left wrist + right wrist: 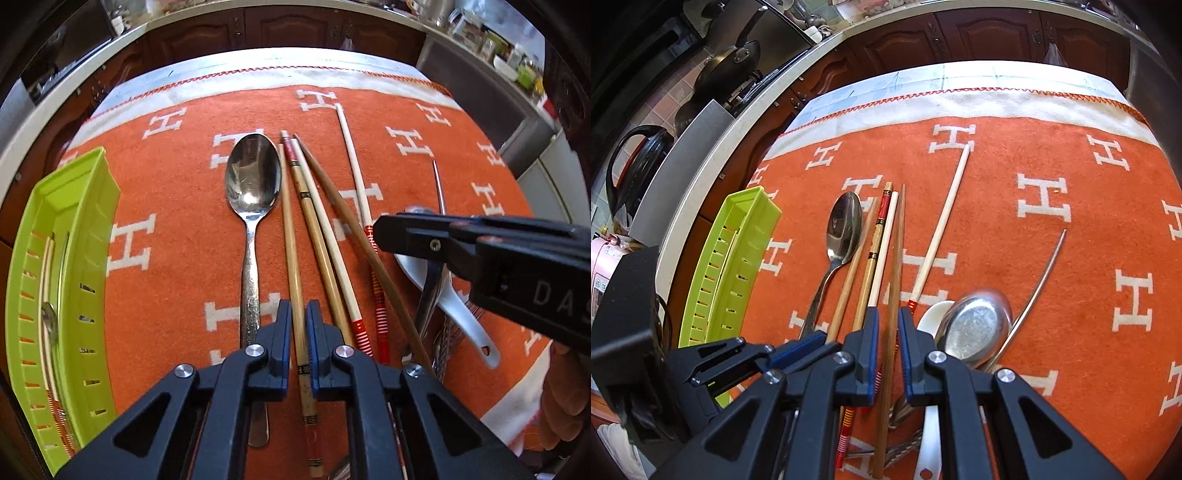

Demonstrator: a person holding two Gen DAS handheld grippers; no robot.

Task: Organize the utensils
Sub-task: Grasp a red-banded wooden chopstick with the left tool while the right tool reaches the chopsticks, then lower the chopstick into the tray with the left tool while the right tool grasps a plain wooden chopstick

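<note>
- Left wrist view: left gripper (298, 332) jaws stand narrowly apart, straddling a bamboo chopstick (291, 236); contact looks likely but cannot be confirmed; chopstick long axis runs straight ahead along the fingers, just right of the steel spoon (252, 206); green tray (79, 236) lies well left of the spoon.
- Right wrist view: right gripper (888, 343) jaws slightly parted over a darker chopstick (895, 280), axis forward; it lies right of the spoon (844, 225); left gripper is nearer the tray (738, 236).

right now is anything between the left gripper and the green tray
Only the metal spoon. It lies on the orange cloth just left of the left gripper, whose fingers straddle a bamboo chopstick. The cloth between the spoon and the green tray is bare. The right gripper is on the opposite side.
</note>
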